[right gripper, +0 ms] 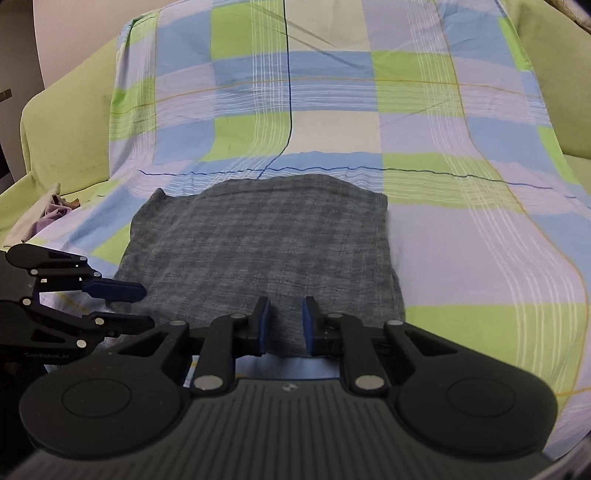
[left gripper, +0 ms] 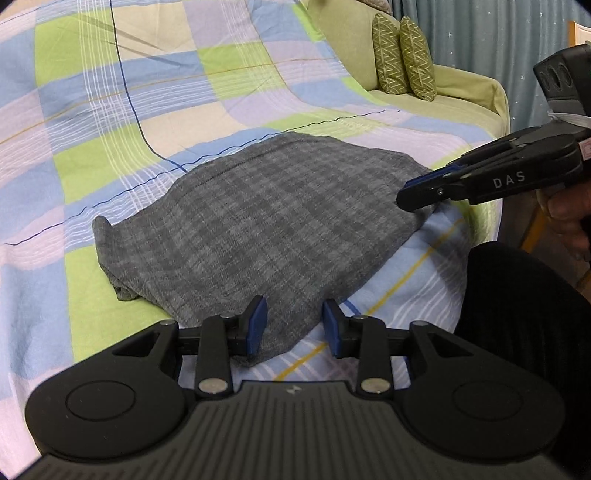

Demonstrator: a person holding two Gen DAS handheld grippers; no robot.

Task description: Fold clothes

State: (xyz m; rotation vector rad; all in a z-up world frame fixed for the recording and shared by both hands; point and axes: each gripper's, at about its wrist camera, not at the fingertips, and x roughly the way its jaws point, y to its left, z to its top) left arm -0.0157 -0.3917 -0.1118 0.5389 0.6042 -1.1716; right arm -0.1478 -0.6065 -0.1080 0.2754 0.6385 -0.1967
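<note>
Nearest the lens in the left wrist view: left gripper (left gripper: 294, 325), fingers parted a moderate gap, nothing between them, poised over the near corner of one grey checked garment (left gripper: 258, 229). Right gripper (right gripper: 286, 325) likewise parted, a slightly narrower gap, empty, over the garment's near edge at lower centre of its own view; in the left wrist view it enters from the right edge, tip at the cloth's right corner, contact not resolvable. Garment count: one, folded to a rough rectangle, lying flat, centre frame in both views. It rests on one plaid sheet (right gripper: 461, 240) (blue, green, lilac) draped over one green sofa (left gripper: 461, 92). Two green patterned cushions (left gripper: 402, 55) stand side by side, upper right. One crumpled pale cloth (right gripper: 51, 210) at left edge. Teal curtain (left gripper: 480, 29) behind.
</note>
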